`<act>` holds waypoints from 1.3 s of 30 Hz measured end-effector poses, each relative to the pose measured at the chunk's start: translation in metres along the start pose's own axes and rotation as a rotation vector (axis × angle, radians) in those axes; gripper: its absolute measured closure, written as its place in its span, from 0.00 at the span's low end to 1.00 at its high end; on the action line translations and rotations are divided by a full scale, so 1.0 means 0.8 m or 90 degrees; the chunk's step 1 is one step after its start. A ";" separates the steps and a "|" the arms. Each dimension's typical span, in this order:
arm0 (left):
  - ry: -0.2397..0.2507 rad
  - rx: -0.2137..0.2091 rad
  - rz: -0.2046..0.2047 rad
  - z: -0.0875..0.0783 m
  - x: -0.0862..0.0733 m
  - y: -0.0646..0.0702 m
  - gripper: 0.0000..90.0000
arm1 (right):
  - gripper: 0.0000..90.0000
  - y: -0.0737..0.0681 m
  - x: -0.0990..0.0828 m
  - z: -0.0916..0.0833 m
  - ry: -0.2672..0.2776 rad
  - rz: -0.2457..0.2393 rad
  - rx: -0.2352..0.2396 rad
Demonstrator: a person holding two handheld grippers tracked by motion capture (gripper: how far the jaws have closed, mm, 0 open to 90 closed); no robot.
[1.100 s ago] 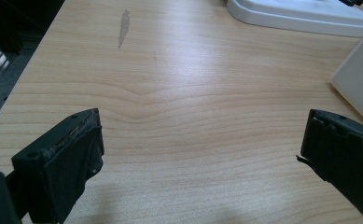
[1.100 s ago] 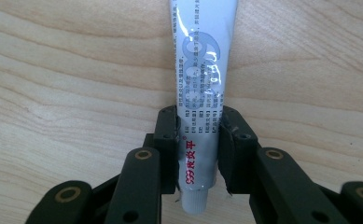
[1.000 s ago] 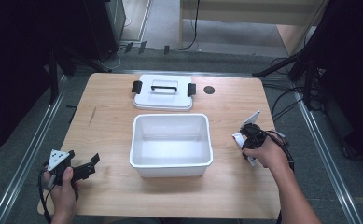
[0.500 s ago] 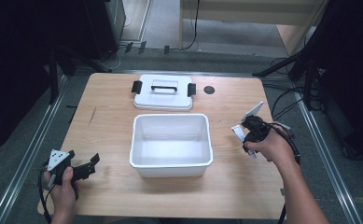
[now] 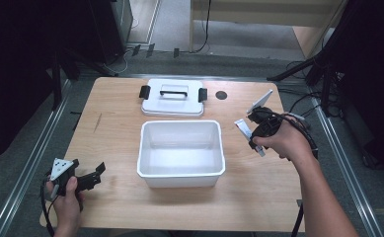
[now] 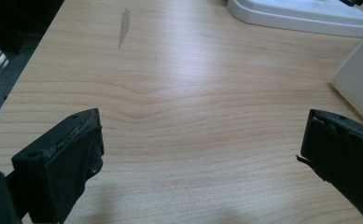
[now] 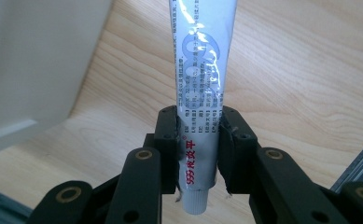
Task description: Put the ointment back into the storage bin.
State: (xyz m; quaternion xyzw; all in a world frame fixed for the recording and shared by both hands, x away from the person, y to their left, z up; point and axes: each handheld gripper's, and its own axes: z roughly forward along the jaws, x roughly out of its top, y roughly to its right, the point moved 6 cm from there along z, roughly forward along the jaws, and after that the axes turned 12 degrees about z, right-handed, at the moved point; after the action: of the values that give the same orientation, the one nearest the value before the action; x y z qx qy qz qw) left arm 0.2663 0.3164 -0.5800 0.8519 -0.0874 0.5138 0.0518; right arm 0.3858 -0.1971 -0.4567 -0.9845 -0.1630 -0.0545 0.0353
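We have the right gripper (image 7: 195,135) clamped on a toothpaste tube (image 7: 202,74) near its cap end — the tube's long axis runs straight on past the jaws, flat tail far from us, cap just behind the pads. The open white bin (image 5: 181,153) lies off to the tube's left, close by, so the carry is short and sideways; the right hand is the nearer one by far. The left gripper (image 6: 202,154) sits low over the wooden table (image 6: 179,93), jaws wide apart, nothing between them. The high view adds the lid (image 5: 173,98) lying beyond the bin; the right gripper view gives the actual pinch point.
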 end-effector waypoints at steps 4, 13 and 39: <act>0.000 0.000 0.000 0.000 0.000 0.000 0.00 | 0.80 -0.015 0.008 -0.017 0.003 -0.017 0.001; 0.001 0.000 -0.002 0.000 0.000 0.000 0.00 | 0.80 -0.046 0.020 -0.038 0.006 -0.051 0.009; -0.001 -0.002 -0.001 0.000 0.000 0.000 0.00 | 0.80 -0.149 0.021 -0.046 0.051 -0.369 0.089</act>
State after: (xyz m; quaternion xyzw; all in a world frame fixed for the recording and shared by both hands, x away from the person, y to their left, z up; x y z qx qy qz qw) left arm 0.2667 0.3165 -0.5802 0.8523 -0.0876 0.5129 0.0533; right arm 0.3591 -0.0824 -0.4124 -0.8891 -0.4392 -0.0897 0.0924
